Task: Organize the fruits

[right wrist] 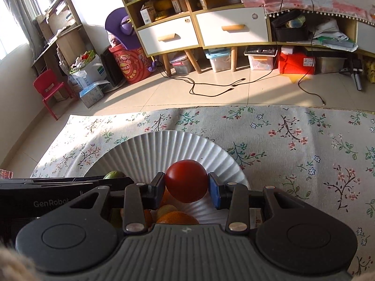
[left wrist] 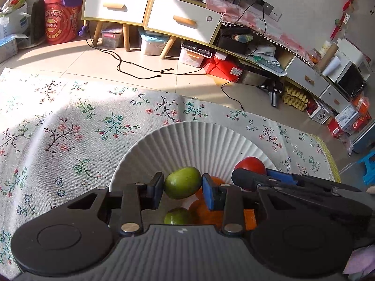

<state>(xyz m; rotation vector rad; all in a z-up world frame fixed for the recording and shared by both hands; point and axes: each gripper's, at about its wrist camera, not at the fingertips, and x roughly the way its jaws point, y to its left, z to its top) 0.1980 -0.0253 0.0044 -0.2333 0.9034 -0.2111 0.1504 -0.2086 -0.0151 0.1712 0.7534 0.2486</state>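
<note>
A white fluted plate (left wrist: 178, 140) lies on the floral cloth; it also shows in the right wrist view (right wrist: 168, 147). My left gripper (left wrist: 182, 188) is shut on a green fruit (left wrist: 182, 182) and holds it over the plate. Under it lie another green fruit (left wrist: 177, 216) and orange fruits (left wrist: 208, 213). My right gripper (right wrist: 186, 186) is shut on a red tomato (right wrist: 186, 180), also over the plate; the tomato also shows in the left wrist view (left wrist: 250, 165). Orange fruits (right wrist: 177, 217) lie below it. The left gripper's green fruit (right wrist: 113, 175) peeks out at the left.
The floral cloth (left wrist: 70, 128) covers the table. Its far edge (right wrist: 234, 109) drops to a tiled floor with black cables (right wrist: 211, 89). Cabinets with drawers (right wrist: 201, 32), storage boxes and a red chair (right wrist: 49, 89) stand beyond.
</note>
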